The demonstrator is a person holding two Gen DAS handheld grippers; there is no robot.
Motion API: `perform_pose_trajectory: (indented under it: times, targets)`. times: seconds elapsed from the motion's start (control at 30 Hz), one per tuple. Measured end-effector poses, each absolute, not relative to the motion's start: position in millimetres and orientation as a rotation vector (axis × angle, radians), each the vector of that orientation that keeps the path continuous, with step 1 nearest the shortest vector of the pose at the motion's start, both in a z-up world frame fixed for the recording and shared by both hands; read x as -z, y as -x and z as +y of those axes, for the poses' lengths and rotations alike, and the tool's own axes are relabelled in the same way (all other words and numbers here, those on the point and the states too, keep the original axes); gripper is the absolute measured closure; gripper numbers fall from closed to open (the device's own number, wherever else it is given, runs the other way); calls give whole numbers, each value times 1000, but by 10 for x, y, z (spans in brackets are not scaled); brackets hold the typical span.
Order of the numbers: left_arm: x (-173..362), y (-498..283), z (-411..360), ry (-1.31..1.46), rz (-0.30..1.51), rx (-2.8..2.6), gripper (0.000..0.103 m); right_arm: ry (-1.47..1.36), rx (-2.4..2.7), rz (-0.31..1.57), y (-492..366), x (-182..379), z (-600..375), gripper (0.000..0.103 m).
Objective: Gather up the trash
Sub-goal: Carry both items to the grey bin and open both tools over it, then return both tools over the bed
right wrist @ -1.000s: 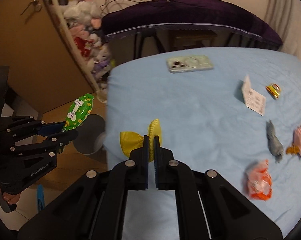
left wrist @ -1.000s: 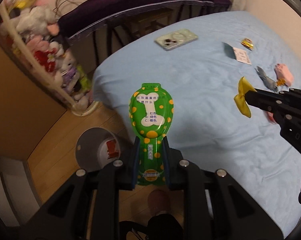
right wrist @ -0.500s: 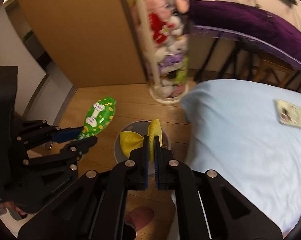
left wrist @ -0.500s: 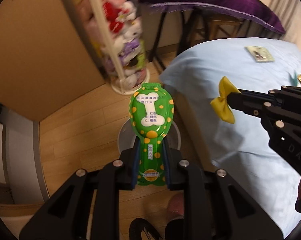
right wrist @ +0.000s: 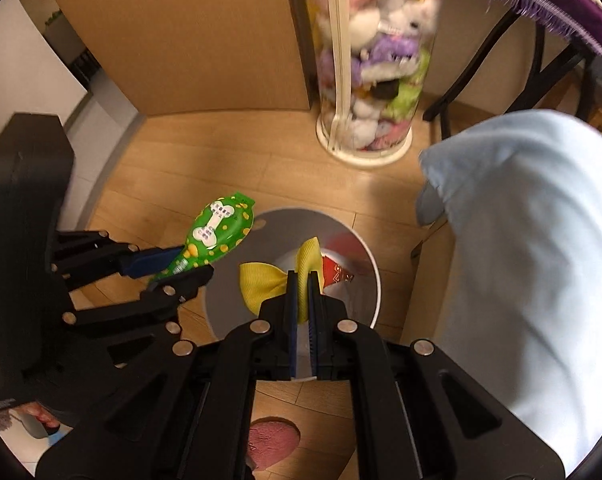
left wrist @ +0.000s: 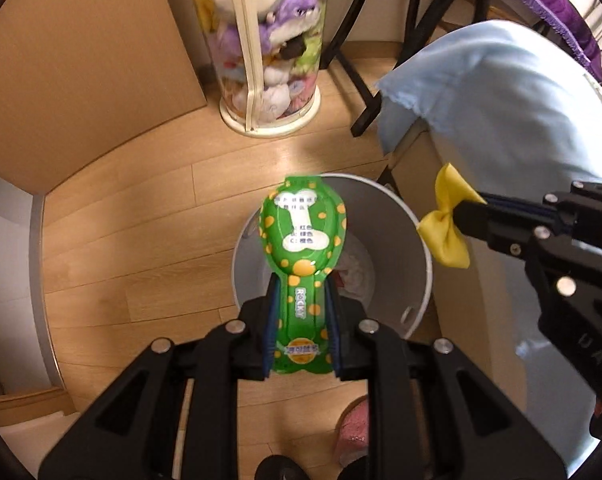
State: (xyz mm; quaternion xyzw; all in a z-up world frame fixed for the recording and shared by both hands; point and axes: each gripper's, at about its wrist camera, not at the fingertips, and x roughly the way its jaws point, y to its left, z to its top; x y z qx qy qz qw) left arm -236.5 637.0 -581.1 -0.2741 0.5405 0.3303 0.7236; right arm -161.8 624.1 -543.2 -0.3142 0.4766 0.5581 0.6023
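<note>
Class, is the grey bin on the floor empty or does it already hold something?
Not empty: the bin already holds red and white scraps.

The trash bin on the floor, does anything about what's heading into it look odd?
One thing: the right gripper holds a tidy yellow ribbon bow over the grey bin, and it looks like an accessory rather than litter. The green spotted wrapper in the left gripper fits as trash.
</note>
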Motion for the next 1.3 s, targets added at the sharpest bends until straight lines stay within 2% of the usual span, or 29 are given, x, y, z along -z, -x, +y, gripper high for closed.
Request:
perform_pose_trajectory:
  times: [0.03, 0.1, 0.13, 0.17, 0.2, 0.23, 0.3, 0.53, 0.83, 1.1, 1.3]
  targets:
    - [5877, 2385, 6391, 609, 1193, -730, 82, 737, -1292, 1110, 1630, 5500, 6257, 99]
    - [5968, 2403, 6407, 606, 1197, -731, 78, 754, -1285, 1112, 1662, 5620, 6296, 90]
    - [6008, 2406, 6411, 611, 1203, -721, 77, 763, -1279, 1110, 1675, 5669, 6310, 73]
    - [6027, 2422, 6400, 614, 1201, -718, 66, 772, -1270, 1101, 1693, 5702, 6306, 62]
    - [6037, 2439, 6403, 600, 1203, -740, 56, 778, -1254, 1083, 1707, 5717, 6291, 61]
    - [6039, 2449, 6410, 587, 1199, -754, 51, 777, -1252, 1079, 1713, 5723, 6283, 61]
    - [6030, 2489, 6422, 582, 1189, -766, 32, 768, -1247, 1100, 1667, 5738, 6263, 60]
    - [5795, 2507, 6379, 548, 1180, -780, 31, 755, -1237, 1096, 1619, 5593, 6190, 60]
    - [5146, 2259, 5930, 413, 1183, -731, 31, 667, -1172, 1104, 1436, 4994, 5674, 60]
    - [4581, 1659, 5148, 263, 1185, -570, 31, 540, -992, 1099, 916, 4338, 4589, 60]
    - [4281, 991, 4315, 143, 1177, -427, 31, 411, -791, 1065, 360, 3953, 3354, 55]
